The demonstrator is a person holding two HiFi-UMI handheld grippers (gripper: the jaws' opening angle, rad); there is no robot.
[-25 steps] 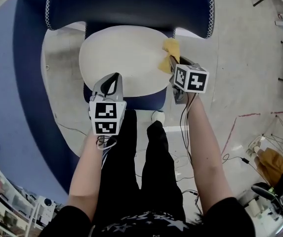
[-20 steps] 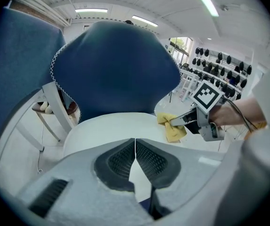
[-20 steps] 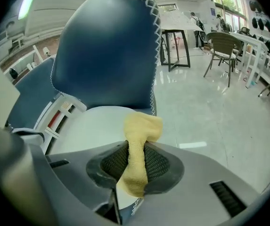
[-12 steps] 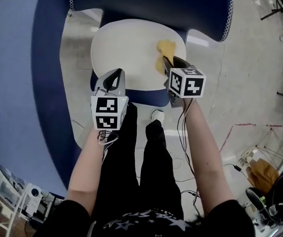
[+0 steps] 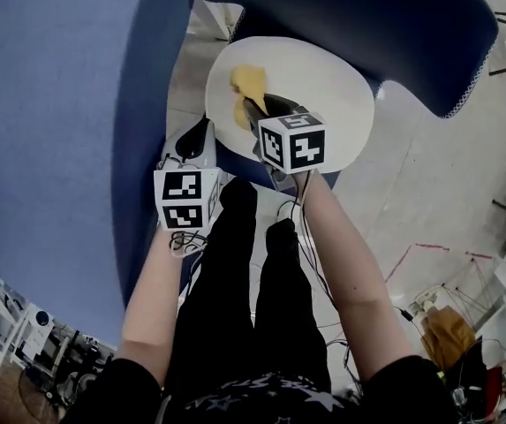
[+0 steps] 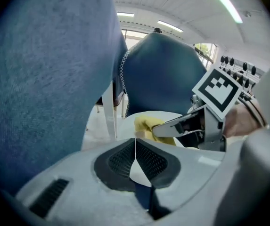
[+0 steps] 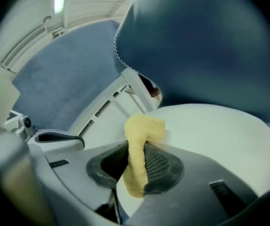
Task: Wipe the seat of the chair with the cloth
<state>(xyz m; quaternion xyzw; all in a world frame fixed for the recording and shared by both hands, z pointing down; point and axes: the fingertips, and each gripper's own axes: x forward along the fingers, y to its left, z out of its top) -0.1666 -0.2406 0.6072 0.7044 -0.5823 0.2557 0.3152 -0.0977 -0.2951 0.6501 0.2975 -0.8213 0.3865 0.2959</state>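
Swept across to the seat's [image 5: 323,95] left edge, the cloth [image 5: 245,91] is pinched in the right gripper [image 5: 253,107] for wiping; the left gripper [image 5: 202,125] idles, jaws together.

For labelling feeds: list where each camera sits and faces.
Head view: on the head, steeply down at the seat; both forearms, legs, left tongs, right tongs show.
Left gripper view: on left tongs, jaws shut, facing seat and right tongs.
Right gripper view: on right tongs, shut on cloth, facing seat.
All share seat, cloth.
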